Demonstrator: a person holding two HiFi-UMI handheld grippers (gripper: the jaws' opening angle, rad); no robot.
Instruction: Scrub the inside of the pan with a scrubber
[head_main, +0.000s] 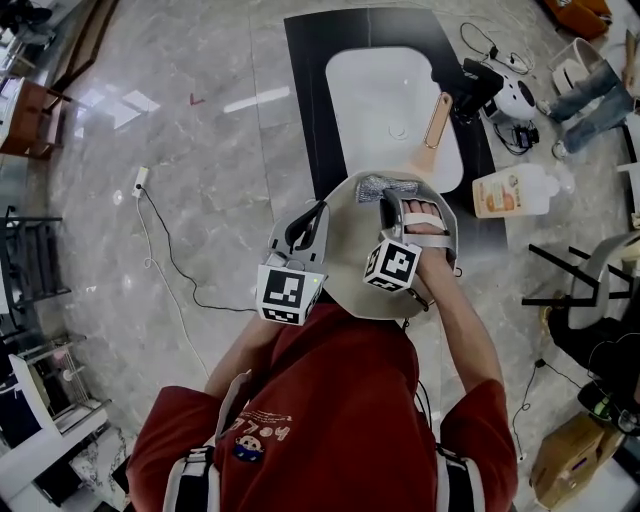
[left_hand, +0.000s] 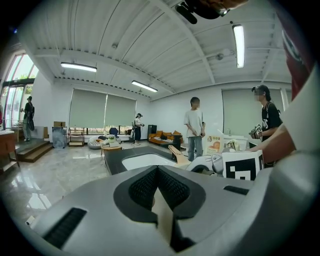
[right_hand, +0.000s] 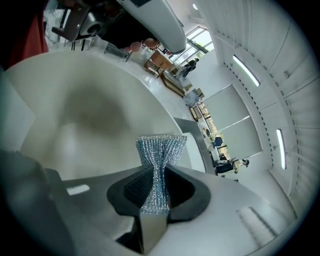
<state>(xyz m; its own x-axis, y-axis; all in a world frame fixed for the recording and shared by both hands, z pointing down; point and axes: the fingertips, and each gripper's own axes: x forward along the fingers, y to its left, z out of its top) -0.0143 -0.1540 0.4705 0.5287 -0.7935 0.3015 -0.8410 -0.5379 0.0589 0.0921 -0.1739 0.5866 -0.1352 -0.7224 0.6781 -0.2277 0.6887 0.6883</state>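
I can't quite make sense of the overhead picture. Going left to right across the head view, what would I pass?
White plug with cable on the floor → left gripper at the rim of the pan → scrubber → wooden handle → bottle with an orange label.

A pale grey marble floor (head_main: 200, 130) is spreading around the dark table (head_main: 305, 100), shining brightly to its left. A white plug (head_main: 140, 181) and its cable are lying left of the table. Beyond the table, people (left_hand: 194, 127) are standing, an orange sofa (left_hand: 161, 136) is sitting near blind-covered windows (left_hand: 102, 112), and strip lights (left_hand: 78, 66) are glowing on the ribbed white ceiling (left_hand: 150, 45) above.
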